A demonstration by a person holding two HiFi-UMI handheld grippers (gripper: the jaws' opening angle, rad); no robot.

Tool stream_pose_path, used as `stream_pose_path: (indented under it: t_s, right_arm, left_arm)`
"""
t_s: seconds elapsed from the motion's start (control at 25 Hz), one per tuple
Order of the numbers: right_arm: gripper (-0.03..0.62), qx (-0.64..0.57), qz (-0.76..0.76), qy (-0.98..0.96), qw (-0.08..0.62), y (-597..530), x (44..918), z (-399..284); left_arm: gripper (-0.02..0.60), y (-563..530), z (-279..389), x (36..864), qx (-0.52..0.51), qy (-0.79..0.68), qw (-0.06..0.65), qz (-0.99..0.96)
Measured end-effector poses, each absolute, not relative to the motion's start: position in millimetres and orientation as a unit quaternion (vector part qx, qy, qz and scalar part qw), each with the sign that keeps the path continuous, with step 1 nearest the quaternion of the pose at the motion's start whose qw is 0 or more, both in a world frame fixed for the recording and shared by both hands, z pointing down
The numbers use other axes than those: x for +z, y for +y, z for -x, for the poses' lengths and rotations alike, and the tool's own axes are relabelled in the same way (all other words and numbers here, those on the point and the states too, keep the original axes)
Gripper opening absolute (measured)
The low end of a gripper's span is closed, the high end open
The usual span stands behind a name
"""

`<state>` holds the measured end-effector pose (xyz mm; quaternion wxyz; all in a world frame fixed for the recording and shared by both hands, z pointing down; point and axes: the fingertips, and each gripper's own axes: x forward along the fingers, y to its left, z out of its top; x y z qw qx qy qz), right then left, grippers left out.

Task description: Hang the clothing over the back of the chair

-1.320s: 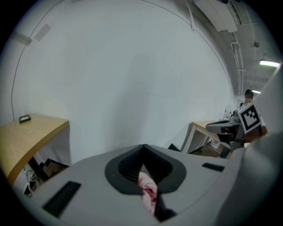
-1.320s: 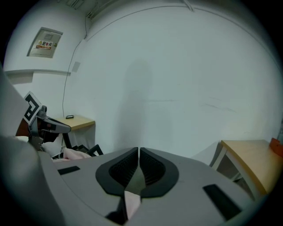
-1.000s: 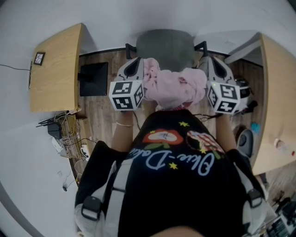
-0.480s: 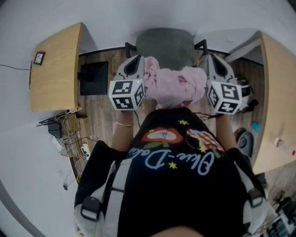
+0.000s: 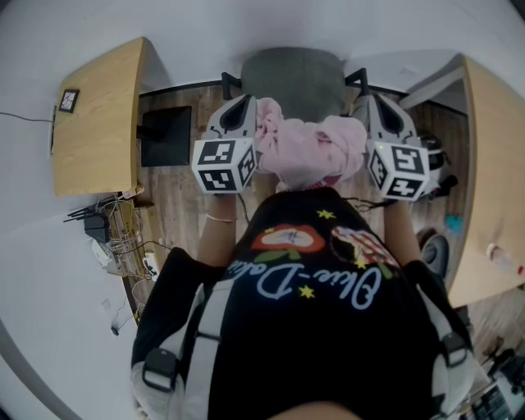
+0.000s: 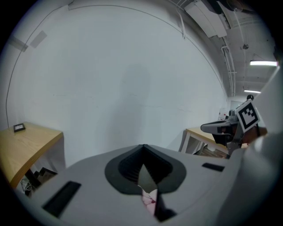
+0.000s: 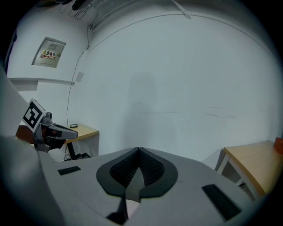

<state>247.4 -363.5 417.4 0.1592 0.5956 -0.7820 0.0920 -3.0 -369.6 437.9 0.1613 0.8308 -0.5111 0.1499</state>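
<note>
Both claws are held out in front of the person (image 5: 320,328), side by side, with the pink clothing (image 5: 310,152) bunched in a heap between them. The left claw (image 5: 248,107) has its jaws pressed together, and its own view shows a scrap of pink cloth pinched low between them. The right claw (image 5: 367,103) is closed just as tight, with a pale sliver of cloth caught at the base of its jaws. So each claw grips one side of the clothing, which is lifted clear of the floor (image 5: 176,197) at about chest height.

The grey chair (image 5: 293,75) stands just beyond the claws, backed by the white wall (image 5: 271,25). The far edge of the clothing overlaps the near edge of the chair in the head view, but whether it touches cannot be told from above.

A wooden left counter (image 5: 98,123) carries a small framed item (image 5: 69,101), and a right counter (image 5: 492,164) stands on the other side. A black panel (image 5: 166,139) lies beside the left counter, with a tangle of cables (image 5: 115,234) nearer the person. The right gripper view shows a sign (image 7: 52,52) high on the wall
</note>
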Motion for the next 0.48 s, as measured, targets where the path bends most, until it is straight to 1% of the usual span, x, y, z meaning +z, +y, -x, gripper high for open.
stream_pose_path:
  t_s: [0.48]
  right_arm:
    - [0.000, 0.093, -0.592, -0.784, 0.161, -364.5, 415.4, -246.8]
  left_arm:
    - [0.001, -370.3, -1.2, 438.0, 0.149, -0.507, 0.162, -0.833]
